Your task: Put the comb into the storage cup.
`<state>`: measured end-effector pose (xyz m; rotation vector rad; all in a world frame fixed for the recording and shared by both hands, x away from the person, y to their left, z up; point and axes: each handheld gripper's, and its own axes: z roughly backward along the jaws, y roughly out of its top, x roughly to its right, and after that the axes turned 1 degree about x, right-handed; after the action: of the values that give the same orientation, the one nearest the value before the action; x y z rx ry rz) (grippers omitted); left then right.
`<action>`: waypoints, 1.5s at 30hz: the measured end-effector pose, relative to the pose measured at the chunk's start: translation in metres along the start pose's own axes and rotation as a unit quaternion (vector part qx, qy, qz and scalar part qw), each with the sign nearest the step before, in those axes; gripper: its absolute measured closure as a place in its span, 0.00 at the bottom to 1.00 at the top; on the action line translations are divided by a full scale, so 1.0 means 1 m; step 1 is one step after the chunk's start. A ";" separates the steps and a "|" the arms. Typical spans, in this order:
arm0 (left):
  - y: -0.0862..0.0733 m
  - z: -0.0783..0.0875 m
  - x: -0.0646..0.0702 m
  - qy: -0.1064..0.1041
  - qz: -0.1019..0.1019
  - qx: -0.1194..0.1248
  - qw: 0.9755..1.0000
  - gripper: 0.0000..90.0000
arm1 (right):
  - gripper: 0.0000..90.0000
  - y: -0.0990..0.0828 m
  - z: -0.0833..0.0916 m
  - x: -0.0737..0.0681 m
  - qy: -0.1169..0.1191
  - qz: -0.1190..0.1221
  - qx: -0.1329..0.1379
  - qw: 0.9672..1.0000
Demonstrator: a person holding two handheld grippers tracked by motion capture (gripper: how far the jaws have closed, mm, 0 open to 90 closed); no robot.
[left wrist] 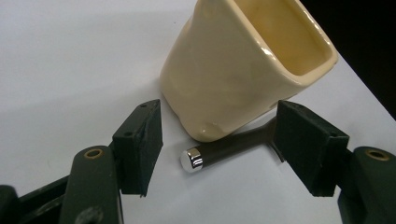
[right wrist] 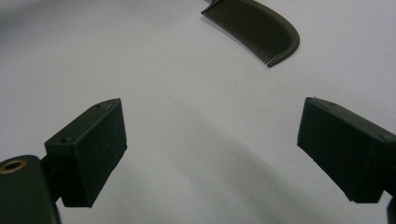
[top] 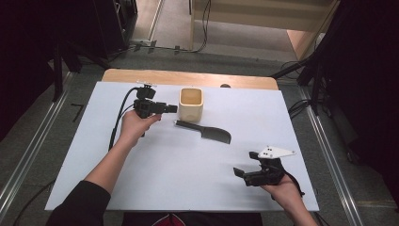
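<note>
A cream square cup (top: pixel 191 104) stands upright at the back middle of the white table top (top: pixel 179 179). Just in front of it lies a black comb (top: pixel 204 131), its chrome-tipped handle pointing left. My left gripper (top: pixel 171 108) is held just left of the cup, jaws open. In the left gripper view the cup (left wrist: pixel 243 60) and the comb handle (left wrist: pixel 219 150) lie ahead, between the open jaws of my left gripper (left wrist: pixel 218 135), with no pad touching them. My right gripper (top: pixel 241 175) hovers open at the front right with nothing between its jaws. Its own view shows the right gripper (right wrist: pixel 210 135) and the comb's teeth (right wrist: pixel 261 32) farther off.
A wooden table edge (top: pixel 188 77) shows behind the white sheet. Dark stands and cables surround the table on the floor. The person's forearms come in from the bottom.
</note>
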<state>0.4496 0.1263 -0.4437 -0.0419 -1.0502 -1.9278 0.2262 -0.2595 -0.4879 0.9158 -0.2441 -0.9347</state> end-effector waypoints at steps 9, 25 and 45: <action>-0.001 -0.012 -0.004 0.018 -0.005 -0.011 1.000 0.42 | 0.07 -0.002 0.003 0.000 -0.003 -0.002 0.001 1.000; -0.012 -0.033 -0.010 0.028 -0.012 -0.028 0.999 1.00 | 0.07 -0.002 0.004 0.000 -0.005 -0.001 0.003 1.000; -0.026 -0.048 -0.010 0.027 -0.023 -0.064 0.997 1.00 | 0.08 -0.002 0.005 0.000 -0.003 -0.001 0.003 1.000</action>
<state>0.4533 0.1067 -0.4952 -0.0376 -0.8990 -2.0252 0.2224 -0.2628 -0.4867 0.9189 -0.2518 -0.9391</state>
